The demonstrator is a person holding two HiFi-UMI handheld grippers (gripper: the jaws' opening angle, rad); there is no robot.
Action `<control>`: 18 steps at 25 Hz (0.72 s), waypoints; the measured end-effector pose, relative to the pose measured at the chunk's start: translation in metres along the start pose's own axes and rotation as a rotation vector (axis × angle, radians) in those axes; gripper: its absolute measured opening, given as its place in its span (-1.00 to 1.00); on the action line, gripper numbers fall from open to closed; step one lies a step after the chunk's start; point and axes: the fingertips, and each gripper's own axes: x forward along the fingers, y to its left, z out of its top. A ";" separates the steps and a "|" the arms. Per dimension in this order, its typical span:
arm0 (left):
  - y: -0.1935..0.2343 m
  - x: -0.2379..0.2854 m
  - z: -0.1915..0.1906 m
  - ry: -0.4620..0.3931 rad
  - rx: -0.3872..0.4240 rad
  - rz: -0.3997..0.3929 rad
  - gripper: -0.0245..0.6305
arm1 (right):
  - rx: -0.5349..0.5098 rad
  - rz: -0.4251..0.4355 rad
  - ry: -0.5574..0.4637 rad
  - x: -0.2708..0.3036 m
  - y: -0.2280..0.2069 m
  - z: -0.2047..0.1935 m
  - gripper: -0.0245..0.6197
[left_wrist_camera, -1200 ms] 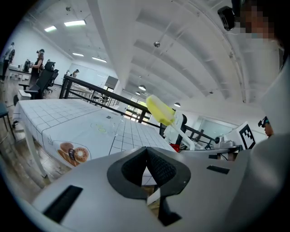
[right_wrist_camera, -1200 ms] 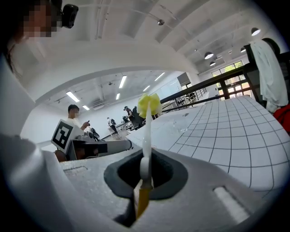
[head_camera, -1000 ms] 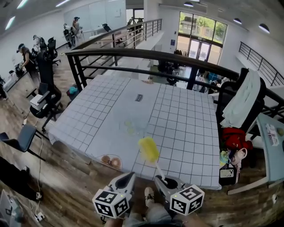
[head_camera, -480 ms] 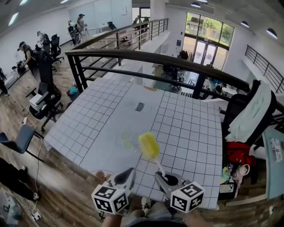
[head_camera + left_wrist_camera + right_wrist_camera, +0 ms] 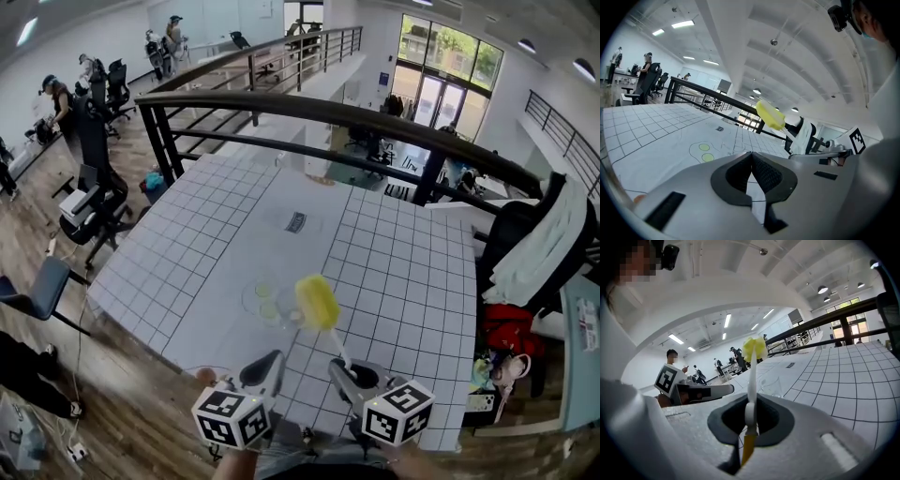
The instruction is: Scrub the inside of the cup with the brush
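Note:
A clear cup (image 5: 284,309) stands on the white gridded table (image 5: 394,262), just right of two yellow-green dots (image 5: 265,300) drawn on it. My right gripper (image 5: 339,371) is shut on the white handle of the brush; in the right gripper view the handle (image 5: 750,414) runs up from the jaws. The brush's yellow head (image 5: 317,302) hovers beside the cup's right side, above the table. The cup (image 5: 770,386) shows faintly beyond the jaws. My left gripper (image 5: 271,364) is shut with nothing in it, its pads (image 5: 759,172) pressed together, near the table's front edge.
A black railing (image 5: 309,112) runs behind the table. A small dark label (image 5: 295,222) lies mid-table. Office chairs (image 5: 89,202) stand left; a chair draped in white cloth (image 5: 539,244) and a red bag (image 5: 511,328) stand right. People are far back.
Both grippers have moved forward over the table's front edge. The brush head now sits right beside the cup instead of short of it.

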 end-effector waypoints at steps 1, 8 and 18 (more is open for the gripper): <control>0.000 0.001 0.001 0.003 -0.001 0.000 -0.87 | 0.003 -0.001 0.000 0.000 -0.001 0.002 -0.92; 0.014 0.016 0.006 0.030 0.002 -0.034 -0.87 | 0.027 -0.039 -0.003 0.014 -0.011 0.006 -0.92; 0.035 0.027 0.017 0.084 0.056 -0.117 -0.87 | 0.057 -0.086 -0.002 0.041 -0.005 0.013 -0.92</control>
